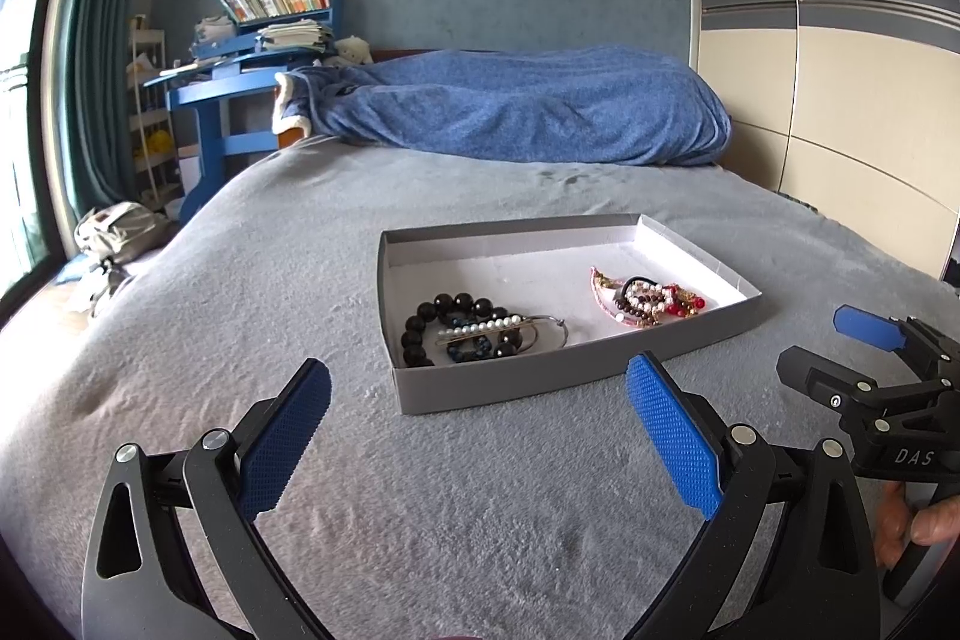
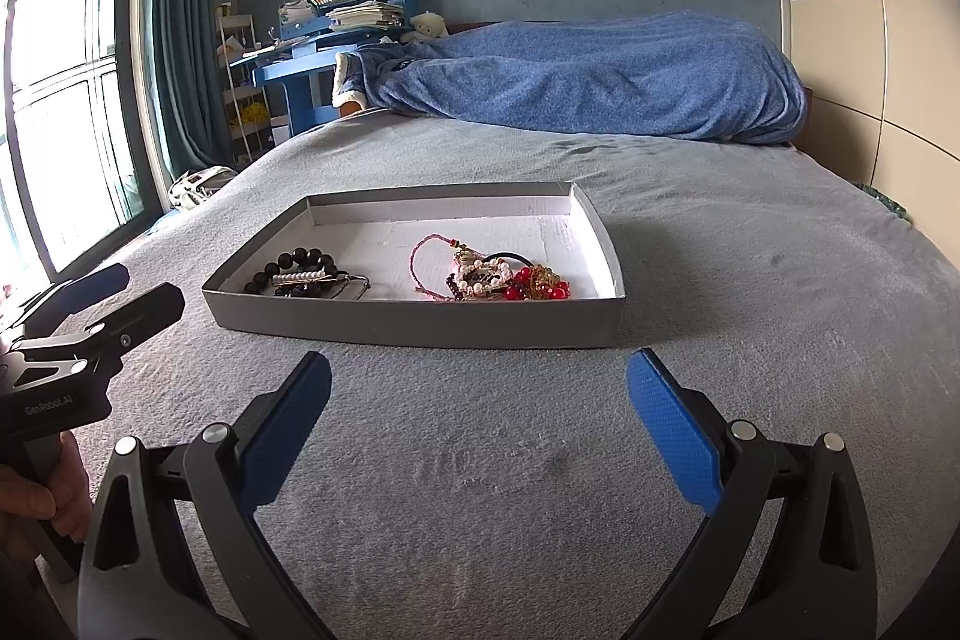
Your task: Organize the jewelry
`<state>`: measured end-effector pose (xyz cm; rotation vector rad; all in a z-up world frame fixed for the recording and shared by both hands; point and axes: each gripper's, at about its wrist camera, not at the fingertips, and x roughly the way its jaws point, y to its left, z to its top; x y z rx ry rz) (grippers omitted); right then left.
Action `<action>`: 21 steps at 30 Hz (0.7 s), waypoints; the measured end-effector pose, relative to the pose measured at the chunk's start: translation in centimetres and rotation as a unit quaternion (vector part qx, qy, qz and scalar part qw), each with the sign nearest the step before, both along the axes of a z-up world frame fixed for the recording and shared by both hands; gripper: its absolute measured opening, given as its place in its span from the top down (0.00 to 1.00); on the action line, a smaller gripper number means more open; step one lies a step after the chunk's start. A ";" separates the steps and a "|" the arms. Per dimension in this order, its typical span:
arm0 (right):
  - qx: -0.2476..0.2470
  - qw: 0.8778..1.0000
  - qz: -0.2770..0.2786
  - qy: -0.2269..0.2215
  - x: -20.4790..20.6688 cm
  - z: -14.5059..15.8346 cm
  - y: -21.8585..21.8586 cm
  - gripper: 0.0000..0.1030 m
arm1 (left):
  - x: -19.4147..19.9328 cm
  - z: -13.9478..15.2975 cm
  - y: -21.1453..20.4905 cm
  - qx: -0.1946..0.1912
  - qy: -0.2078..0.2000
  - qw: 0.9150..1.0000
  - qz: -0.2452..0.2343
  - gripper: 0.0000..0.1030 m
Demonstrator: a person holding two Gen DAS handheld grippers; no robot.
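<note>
A shallow grey box (image 1: 510, 388) (image 2: 414, 325) with a white inside lies on the grey bed. In its left part lie a black bead bracelet (image 1: 438, 310) (image 2: 294, 259), a pearl hair clip (image 1: 480, 328) (image 2: 300, 277) and a metal ring (image 1: 549, 334). Its right part holds a tangle of pink cord, pearl and red bead pieces (image 1: 645, 301) (image 2: 498, 277). My left gripper (image 1: 480, 394) is open, short of the box's near wall, nothing between its fingers. My right gripper (image 2: 480, 388) is open too, in front of the box and empty.
The grey bed cover (image 1: 300, 310) (image 2: 750, 310) spreads all around the box. A blue blanket (image 1: 528, 106) (image 2: 588, 76) is heaped at the bed's far end. A blue desk with books (image 1: 264, 40) stands far left, a wardrobe (image 1: 840, 70) on the right. A hand (image 1: 912, 526) holds the other gripper.
</note>
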<state>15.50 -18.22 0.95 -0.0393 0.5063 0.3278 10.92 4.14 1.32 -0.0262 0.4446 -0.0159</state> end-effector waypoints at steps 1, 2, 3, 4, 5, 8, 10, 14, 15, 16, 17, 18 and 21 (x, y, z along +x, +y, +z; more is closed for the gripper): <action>0.000 1.000 0.000 0.000 0.0 0.0 0.0 0.05 | -0.1 -0.1 0.1 0.000 0.000 1.000 0.000 0.05; 0.000 1.000 0.000 0.000 0.0 0.0 0.0 0.05 | -0.1 -0.1 0.1 0.000 0.001 1.000 0.000 0.05; 0.000 1.000 0.000 0.000 0.0 0.0 0.0 0.05 | 0.0 0.0 0.0 0.000 0.000 1.000 0.000 0.05; 0.000 1.000 0.000 0.000 0.0 0.0 0.0 0.05 | -0.1 0.0 0.0 0.000 0.000 1.000 0.000 0.05; 0.000 1.000 0.000 0.000 0.0 0.0 0.0 0.05 | 0.0 -0.1 0.0 0.000 0.001 1.000 0.000 0.05; 0.000 1.000 0.000 0.000 0.0 0.1 0.0 0.05 | 0.0 -0.1 0.0 0.000 0.001 1.000 0.000 0.05; 0.000 1.000 0.000 0.000 0.0 0.1 0.0 0.05 | 0.0 0.0 0.0 0.000 0.001 1.000 0.000 0.05; 0.000 1.000 0.000 0.000 0.0 0.1 0.0 0.05 | 0.0 0.0 0.0 0.000 0.001 1.000 0.000 0.05; 0.000 1.000 0.000 0.000 0.0 0.1 0.0 0.05 | 0.0 0.0 0.0 0.000 0.001 1.000 0.000 0.05; 0.000 1.000 0.000 0.001 0.1 0.1 0.0 0.05 | 0.0 -0.1 0.0 0.000 0.001 1.000 0.000 0.05; 0.000 1.000 0.000 0.001 0.0 0.1 0.0 0.05 | 0.0 -0.1 0.1 0.000 0.001 1.000 0.000 0.05; 0.000 1.000 0.000 0.001 0.0 0.1 0.0 0.05 | 0.0 0.0 0.0 0.000 0.001 1.000 0.000 0.05; 0.000 1.000 0.000 0.001 0.1 0.1 0.0 0.05 | 0.0 0.0 0.0 0.000 0.001 1.000 0.001 0.05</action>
